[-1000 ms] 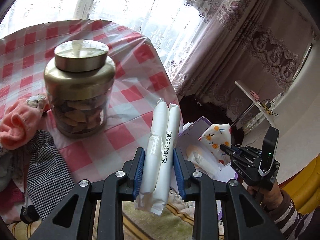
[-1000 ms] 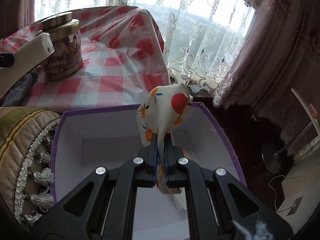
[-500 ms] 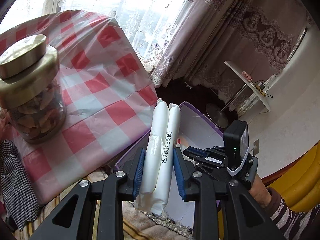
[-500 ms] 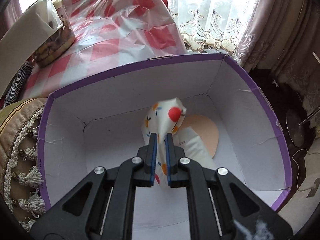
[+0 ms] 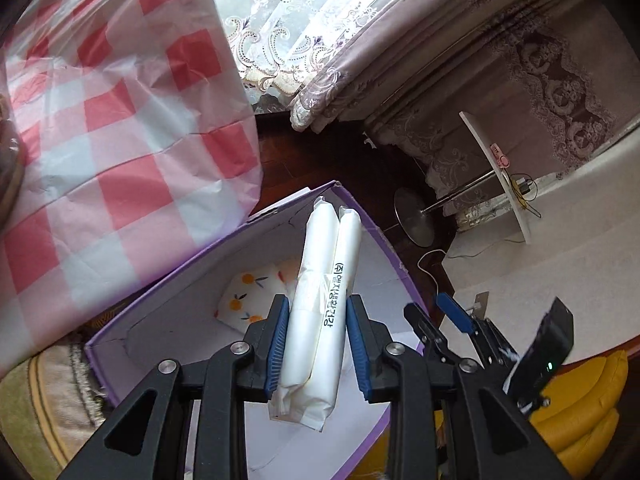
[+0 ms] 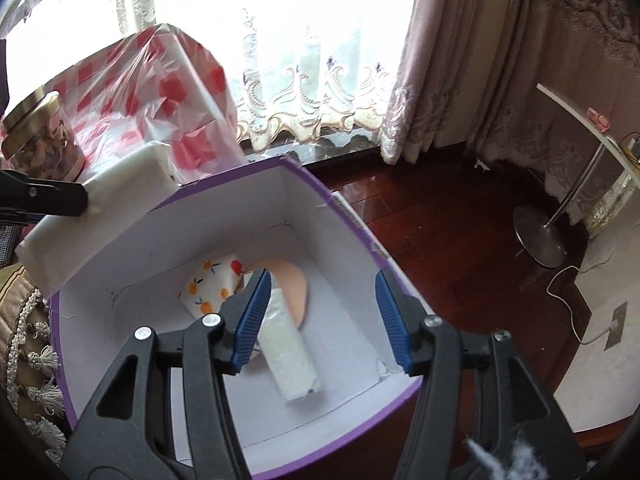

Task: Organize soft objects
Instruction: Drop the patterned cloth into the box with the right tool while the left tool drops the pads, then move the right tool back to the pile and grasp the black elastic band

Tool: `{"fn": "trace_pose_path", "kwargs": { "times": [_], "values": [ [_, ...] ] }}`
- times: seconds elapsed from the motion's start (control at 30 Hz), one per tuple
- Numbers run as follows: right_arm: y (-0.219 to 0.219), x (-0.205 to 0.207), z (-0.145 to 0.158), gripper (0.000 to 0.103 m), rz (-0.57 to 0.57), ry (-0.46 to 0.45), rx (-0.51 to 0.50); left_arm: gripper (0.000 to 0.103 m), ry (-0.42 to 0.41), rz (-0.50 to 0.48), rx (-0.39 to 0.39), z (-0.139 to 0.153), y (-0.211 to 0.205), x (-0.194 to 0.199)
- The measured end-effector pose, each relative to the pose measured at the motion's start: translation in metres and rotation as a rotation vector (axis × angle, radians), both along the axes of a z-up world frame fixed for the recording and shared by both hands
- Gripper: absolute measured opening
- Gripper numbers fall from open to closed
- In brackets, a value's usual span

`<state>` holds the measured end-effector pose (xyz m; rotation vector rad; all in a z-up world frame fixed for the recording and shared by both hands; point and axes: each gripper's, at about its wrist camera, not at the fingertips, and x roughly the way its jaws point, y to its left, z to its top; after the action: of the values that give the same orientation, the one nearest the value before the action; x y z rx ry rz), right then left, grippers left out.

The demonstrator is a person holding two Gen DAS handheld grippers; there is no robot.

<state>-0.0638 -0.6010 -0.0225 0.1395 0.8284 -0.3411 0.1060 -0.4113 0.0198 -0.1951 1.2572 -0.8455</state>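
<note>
My left gripper is shut on a white double-roll packet with black print and holds it over the purple-rimmed white box. The packet also shows at the left of the right wrist view. My right gripper is open and empty above the box. It also shows in the left wrist view. On the box floor lie the floral cloth, a white packet and a peach round pad. The cloth also shows in the left wrist view.
A table with a red-checked cloth stands left of the box, with a gold-lidded jar on it. A tasselled cushion lies by the box's left side. Dark wood floor, curtains and a lamp stand are to the right.
My right gripper has opened and let go of the floral cloth, which now lies in the box, and has risen. My left gripper has carried the double-roll packet from the table to over the box.
</note>
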Motion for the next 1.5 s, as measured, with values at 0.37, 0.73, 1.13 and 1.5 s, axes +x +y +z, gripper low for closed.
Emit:
{"fn": "trace_pose_path", "kwargs": {
  "times": [0.37, 0.73, 1.13, 1.5],
  "values": [
    [-0.017, -0.016, 0.021, 0.067, -0.063, -0.045, -0.034, 0.052, 0.126, -0.155, -0.080, -0.015, -0.045, -0.033],
    [0.026, 0.001, 0.034, 0.069, 0.041, -0.057, -0.041, 0.052, -0.070, -0.069, -0.027, 0.015, 0.047, -0.039],
    [0.120, 0.036, 0.048, 0.069, 0.273, -0.060, -0.036, 0.052, -0.157, 0.219, 0.055, 0.023, 0.199, -0.034],
    [0.184, 0.063, 0.051, 0.070, 0.430, -0.035, -0.008, 0.052, -0.126, 0.523, 0.127, 0.005, 0.334, -0.034]
  ]
}}
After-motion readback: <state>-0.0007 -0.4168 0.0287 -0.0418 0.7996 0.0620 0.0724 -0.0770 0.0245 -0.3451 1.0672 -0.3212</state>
